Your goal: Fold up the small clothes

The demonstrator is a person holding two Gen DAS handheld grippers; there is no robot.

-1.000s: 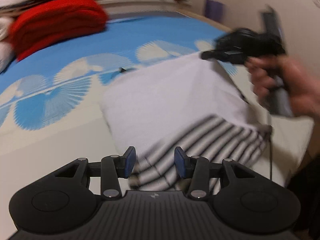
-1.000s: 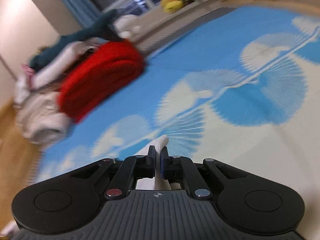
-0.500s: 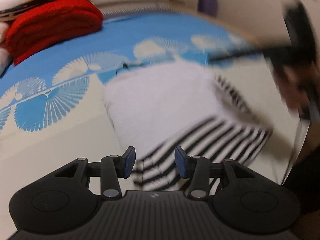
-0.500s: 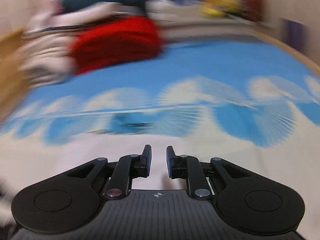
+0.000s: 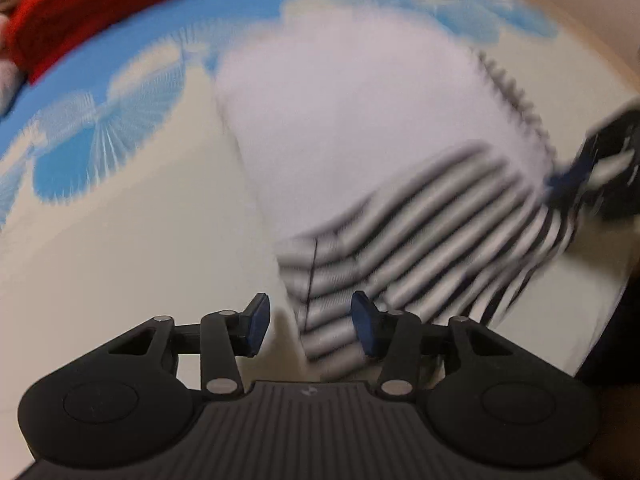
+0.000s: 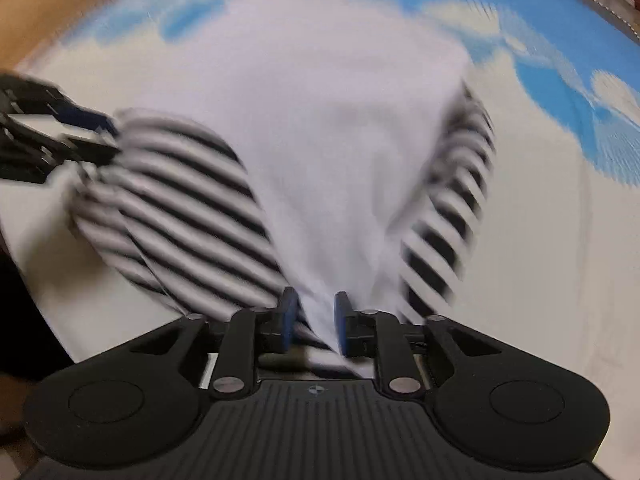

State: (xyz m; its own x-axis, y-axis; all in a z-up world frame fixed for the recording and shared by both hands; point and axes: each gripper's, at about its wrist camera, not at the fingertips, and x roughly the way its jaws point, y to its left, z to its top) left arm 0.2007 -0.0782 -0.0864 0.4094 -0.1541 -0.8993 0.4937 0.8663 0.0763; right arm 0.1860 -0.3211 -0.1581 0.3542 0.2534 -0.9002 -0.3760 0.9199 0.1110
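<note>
Two grippers, left gripper [image 5: 306, 322] and right gripper [image 6: 312, 326], flank one garment [image 5: 360, 120].

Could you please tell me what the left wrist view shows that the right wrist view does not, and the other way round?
Only the left wrist view shows the red folded blanket at the top left. Only the right wrist view shows the striped sleeve on the garment's far side. Both show the white striped garment on the blue-patterned bedspread, and both the left gripper and right gripper, blurred.
</note>
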